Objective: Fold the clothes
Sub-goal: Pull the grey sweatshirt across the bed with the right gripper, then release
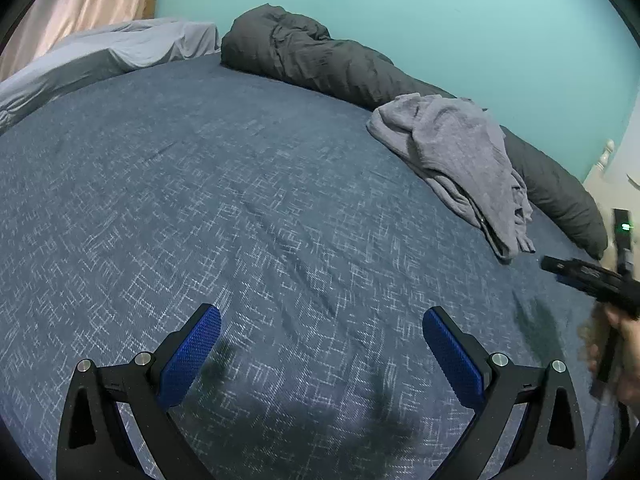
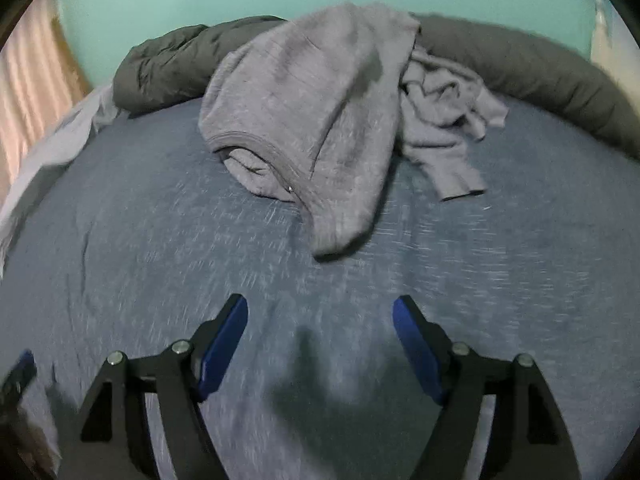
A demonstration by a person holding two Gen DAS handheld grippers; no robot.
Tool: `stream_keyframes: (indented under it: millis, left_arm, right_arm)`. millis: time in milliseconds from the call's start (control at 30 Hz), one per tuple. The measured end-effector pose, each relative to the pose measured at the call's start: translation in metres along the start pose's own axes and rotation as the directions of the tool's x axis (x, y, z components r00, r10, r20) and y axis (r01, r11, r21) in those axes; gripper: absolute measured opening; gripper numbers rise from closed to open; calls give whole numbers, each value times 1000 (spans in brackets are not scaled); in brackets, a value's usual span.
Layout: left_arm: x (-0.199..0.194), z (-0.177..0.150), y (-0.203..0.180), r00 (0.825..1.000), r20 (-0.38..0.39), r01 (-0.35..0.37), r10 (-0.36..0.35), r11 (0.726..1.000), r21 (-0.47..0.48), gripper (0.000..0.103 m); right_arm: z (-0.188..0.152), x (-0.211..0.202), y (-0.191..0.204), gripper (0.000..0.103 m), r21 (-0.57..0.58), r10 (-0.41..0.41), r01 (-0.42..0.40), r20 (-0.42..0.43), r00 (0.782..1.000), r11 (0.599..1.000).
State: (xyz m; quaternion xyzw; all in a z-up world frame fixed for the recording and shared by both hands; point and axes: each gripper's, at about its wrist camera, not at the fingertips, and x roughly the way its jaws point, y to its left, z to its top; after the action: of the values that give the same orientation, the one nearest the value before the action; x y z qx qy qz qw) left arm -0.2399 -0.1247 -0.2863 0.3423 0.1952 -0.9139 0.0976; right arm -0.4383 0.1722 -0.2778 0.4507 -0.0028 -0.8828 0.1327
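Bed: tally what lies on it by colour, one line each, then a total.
Light grey garment, crumpled: 1
Dark grey rolled duvet along the wall: 1
Pale blue-grey pillow at the head: 1
Total: 3

All rest on the blue patterned sheet. Left gripper and right gripper are both open and hold nothing.

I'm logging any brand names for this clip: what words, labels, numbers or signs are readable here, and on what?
None: no readable text in either view.
Grey garment: no legible tag or print; the right wrist view is blurred.
Left claw and right claw: no markings.
Bed sheet: woven pattern only.
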Motion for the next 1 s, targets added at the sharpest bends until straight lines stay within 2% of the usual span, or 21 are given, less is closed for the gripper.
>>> stream_keyframes:
  millis: [200,233,300,333,367,433,567,767,833,1000]
  left_arm:
    - [8,2,7,1000,-13,-14,14,1000,-12,103]
    - [9,2,7,1000,-13,-16,15,1000,-12,103]
    - [10,2,7,1000,-14,-17,17,1000,-9,103]
    - [11,2,7,1000,-15,-17,17,1000,-4,103]
    - [11,1,6,1000,-16,-16,16,1000,1,103]
    - [11,-1,6,1000,-18,-19,19,1000,10,103]
    - [7,-1,5,1000,-10,-18,18,1000,13,103]
    - [-12,-3,0,1000,24,-8,7,999,34,103]
    - [-22,-5,-1,999,37,-6,4,999,44,103]
    - [-49,-12,-1,998,59,21,-24,998,59,103]
  right_arm:
    - [31,69,-6,77,82,-27,28,-18,999,996]
    - [33,74,-8,74,95,-32,33,-19,999,995]
    - [37,84,-12,53,109,-28,32,-30,999,994]
    - [39,88,-14,30,113,-24,28,-38,999,993]
    - [39,89,-15,15,109,-19,22,-34,999,994]
    - [38,79,-13,9,78,-3,3,5,1000,997]
    - [30,45,-4,8,17,57,-58,64,996,998]
    - [4,-33,24,7,-112,138,-125,115,984,986]
    - [-8,-54,41,7,-160,156,-138,110,982,977]
    - [-60,-113,78,7,-237,277,-252,75,958,938]
